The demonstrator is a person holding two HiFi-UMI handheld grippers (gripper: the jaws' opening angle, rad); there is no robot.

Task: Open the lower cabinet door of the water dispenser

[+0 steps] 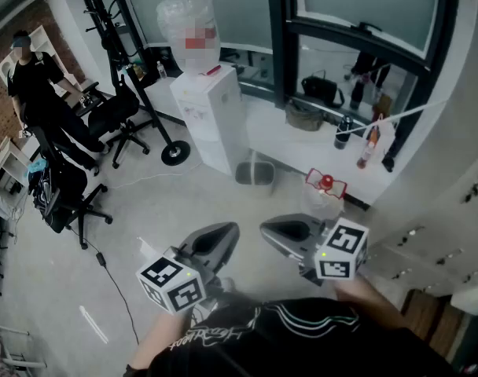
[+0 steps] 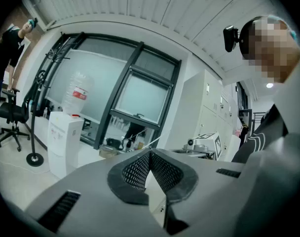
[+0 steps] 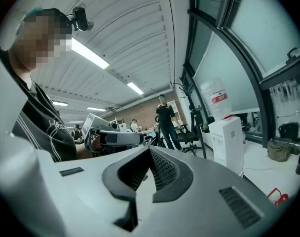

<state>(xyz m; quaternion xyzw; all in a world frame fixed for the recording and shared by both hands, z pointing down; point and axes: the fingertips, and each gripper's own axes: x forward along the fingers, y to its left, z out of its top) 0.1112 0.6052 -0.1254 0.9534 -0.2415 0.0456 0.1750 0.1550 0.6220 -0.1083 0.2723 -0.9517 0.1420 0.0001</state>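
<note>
Water dispenser (image 1: 211,124): white, upright, at far side of room against window wall, clear bottle (image 1: 176,14) on top; well apart from both grippers. Lower cabinet door (image 1: 201,144): on face turned near-left, judged shut; handle or edge recess too small to make out. Black stand (image 1: 174,153): round base on floor just left of dispenser. Office chair (image 1: 117,112): further left. Grey bin (image 1: 255,173): on floor at near right corner of dispenser. Left gripper (image 1: 223,234) and right gripper (image 1: 274,230): held close to body, side by side, aimed toward dispenser; jaws of each pressed together, nothing between. Floor cable (image 1: 105,261): thin, black, near left. Hazards, by judgement: expect no purchase on door edge with jaws together, so part jaws before contact. Avoid a hard outward pull, likely to rock or drag the top-heavy cabinet instead of releasing the door. Check door swing against stand base and bin; fouling possible on either side, hinge side not discernible. Keep feet off cable on approach; snag and trip risk.
</note>
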